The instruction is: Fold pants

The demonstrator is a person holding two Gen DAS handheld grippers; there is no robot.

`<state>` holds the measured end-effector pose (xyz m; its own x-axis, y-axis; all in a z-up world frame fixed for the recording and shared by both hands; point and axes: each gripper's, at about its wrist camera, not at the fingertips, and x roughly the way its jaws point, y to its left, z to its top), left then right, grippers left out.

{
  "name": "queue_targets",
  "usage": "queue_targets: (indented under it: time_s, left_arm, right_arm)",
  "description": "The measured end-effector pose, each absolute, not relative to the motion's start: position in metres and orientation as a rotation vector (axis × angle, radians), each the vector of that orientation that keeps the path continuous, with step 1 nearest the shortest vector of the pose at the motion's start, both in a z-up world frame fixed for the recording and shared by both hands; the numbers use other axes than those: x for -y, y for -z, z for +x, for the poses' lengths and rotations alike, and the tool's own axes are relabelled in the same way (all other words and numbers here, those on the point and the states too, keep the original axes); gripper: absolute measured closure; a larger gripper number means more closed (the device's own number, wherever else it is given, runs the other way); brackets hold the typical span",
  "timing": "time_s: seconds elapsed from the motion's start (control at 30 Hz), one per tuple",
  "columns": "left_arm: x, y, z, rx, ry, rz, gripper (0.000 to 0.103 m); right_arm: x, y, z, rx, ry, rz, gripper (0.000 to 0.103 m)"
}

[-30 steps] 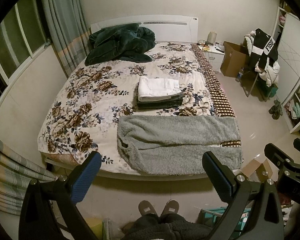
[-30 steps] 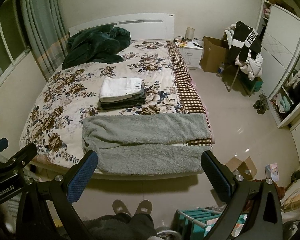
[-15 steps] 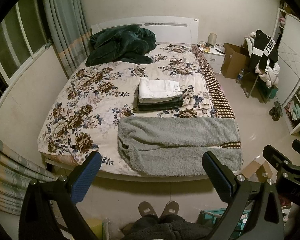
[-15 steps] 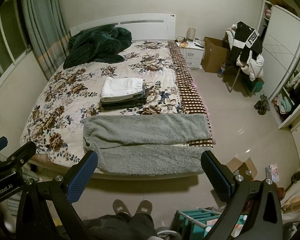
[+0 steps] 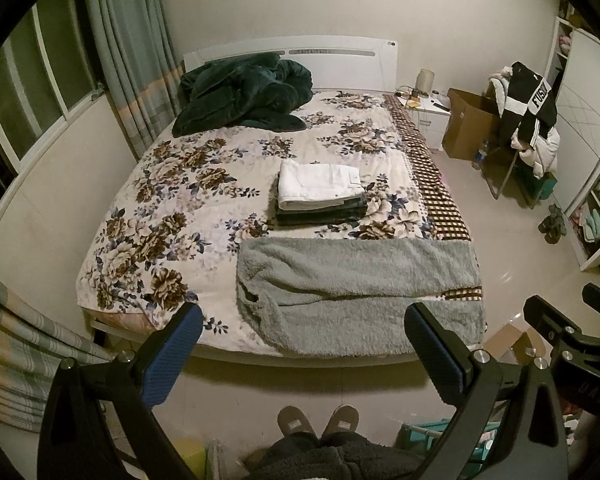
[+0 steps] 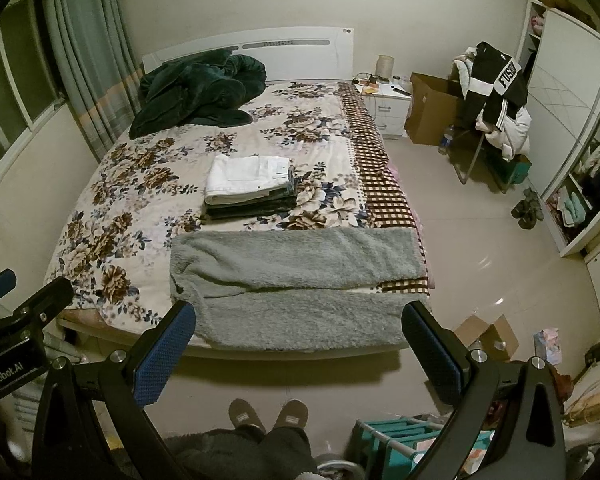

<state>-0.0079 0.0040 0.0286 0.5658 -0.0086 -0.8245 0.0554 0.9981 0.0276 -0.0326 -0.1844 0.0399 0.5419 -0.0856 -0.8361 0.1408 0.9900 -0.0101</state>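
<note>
Left wrist view, grey fleece pants [image 5: 356, 280] flat on bed [image 5: 180, 184], both claws spread

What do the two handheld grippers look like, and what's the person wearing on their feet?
Each handheld gripper, left and right, has a black frame with silver bolts and two fingers faced with blue textured pads. White lettering reading GenRobot.AI shows on the left gripper's side in the right wrist view. The person wears brown-grey slippers and dark fleecy trousers.

Floral bed [image 5: 172, 200], tiled floor [image 6: 480, 240], curtains [image 5: 128, 60]
</note>
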Motion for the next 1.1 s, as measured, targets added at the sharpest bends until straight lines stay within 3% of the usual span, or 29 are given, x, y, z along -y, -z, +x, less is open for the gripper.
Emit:
queue_targets:
  time_s: [0.37, 0.67, 0.83, 1.1]
  left_arm:
    - [-0.005, -0.028, -0.009, -0.969, 0.036, 0.053, 0.000]
    - [-0.013, -0.015, 0.029, -0.935, -0.074, 0.032, 0.000]
    - [-0.019, 0.033, 0.100, -0.954, -0.193, 0.051, 0.000]
    - [-0.050, 0.150, 0.223, -1.165, -0.294, -0.040, 0.000]
  right_arm:
    - [0.166, -0.044, -0.023, -0.995, 0.116, 0.068, 0.000]
    - [0.214, -0.001, 0.019, -0.991, 0.157, 0.106, 0.000]
    - [0.254, 0.044, 0.072, -1.014, 0.207, 0.138, 0.000]
    - [0.309, 0.160, 0.189, -1.123, 0.311, 0.193, 0.000]
